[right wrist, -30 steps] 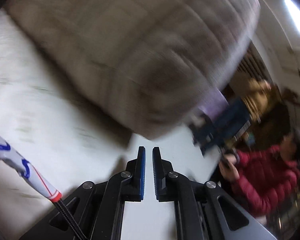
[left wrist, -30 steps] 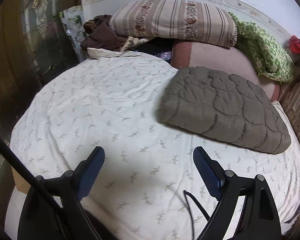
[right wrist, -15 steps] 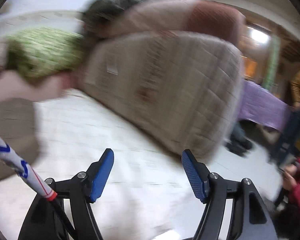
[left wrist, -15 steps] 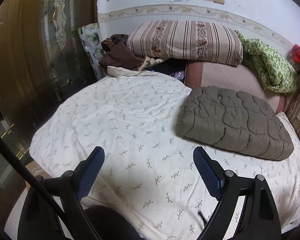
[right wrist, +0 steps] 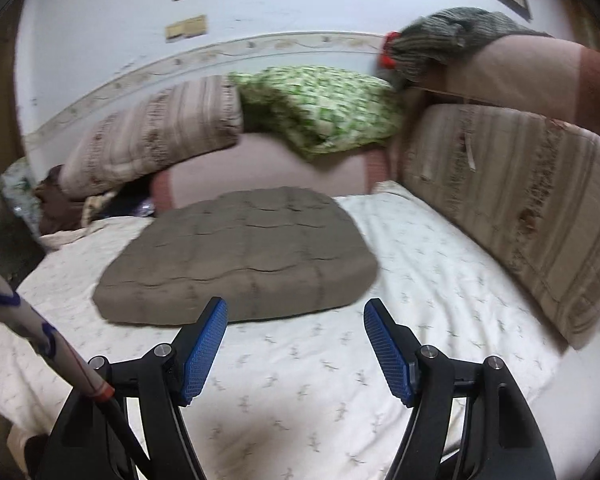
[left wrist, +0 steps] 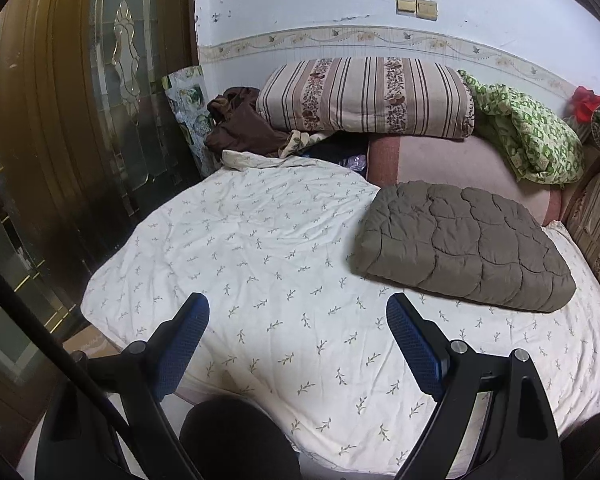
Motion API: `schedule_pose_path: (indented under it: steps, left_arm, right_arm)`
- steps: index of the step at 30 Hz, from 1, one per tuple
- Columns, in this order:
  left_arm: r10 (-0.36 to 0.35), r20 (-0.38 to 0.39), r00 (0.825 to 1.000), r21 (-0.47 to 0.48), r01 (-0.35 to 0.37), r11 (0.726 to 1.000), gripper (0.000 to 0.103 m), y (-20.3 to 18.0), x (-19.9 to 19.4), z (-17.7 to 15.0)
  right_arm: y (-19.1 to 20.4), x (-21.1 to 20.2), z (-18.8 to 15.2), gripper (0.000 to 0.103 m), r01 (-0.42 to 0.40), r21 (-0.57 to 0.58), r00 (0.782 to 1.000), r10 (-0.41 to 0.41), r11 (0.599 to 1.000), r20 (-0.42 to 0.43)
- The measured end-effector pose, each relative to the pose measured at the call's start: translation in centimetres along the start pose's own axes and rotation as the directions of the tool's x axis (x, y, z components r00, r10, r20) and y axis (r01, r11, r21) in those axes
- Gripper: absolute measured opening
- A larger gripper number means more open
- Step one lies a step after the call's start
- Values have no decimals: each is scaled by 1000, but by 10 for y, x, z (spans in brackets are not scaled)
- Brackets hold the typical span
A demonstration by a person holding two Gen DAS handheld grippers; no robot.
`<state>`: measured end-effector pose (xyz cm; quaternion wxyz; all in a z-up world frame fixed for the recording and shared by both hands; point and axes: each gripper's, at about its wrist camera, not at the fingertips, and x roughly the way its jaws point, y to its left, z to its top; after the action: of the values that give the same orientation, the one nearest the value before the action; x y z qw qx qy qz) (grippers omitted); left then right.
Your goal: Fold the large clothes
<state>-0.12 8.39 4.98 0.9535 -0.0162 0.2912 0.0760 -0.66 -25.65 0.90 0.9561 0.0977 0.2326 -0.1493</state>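
A grey-brown quilted garment [left wrist: 464, 244] lies folded into a thick flat pad on the white leaf-print bed sheet [left wrist: 260, 248], toward the right side of the bed. It also shows in the right wrist view [right wrist: 240, 252], just beyond the fingers. My left gripper [left wrist: 298, 312] is open and empty, held above the near edge of the bed. My right gripper [right wrist: 296, 312] is open and empty, close in front of the folded garment.
A striped quilt [left wrist: 364, 96], a green patterned blanket [left wrist: 528, 132], a pink mattress roll [left wrist: 440, 160] and brown clothes [left wrist: 240, 124] pile against the wall. A striped cushion [right wrist: 520, 208] stands along the bed's right side. A wooden glass door [left wrist: 80, 120] is at left.
Both grippers pulled back from the bed. The right gripper opened from shut and swung round to face the folded garment. The left stayed open.
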Motion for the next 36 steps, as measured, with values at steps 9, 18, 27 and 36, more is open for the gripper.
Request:
schedule_pose_path:
  steps: [9,18,27,36]
  left_arm:
    - [15,-53,998,127,-8,992,90,-50,11,0]
    - [-2,-128,992,200,28,979,90,-91,53,9]
    - [-18,-218,976,173,57,983,90,-101,110,17]
    - [-19,-276,961,136,59,989,90,-92,156,18]
  right_arm:
    - [1,18,-5,77,-70,14,997,70,997,-34]
    - [-25,68,5,77,-9,-1,993,8,1000,-119]
    - [-38,117,15,77,49,-34,980,-55,998,-190]
    - [-31,157,31,77,58,-68,969,-72,996,-235]
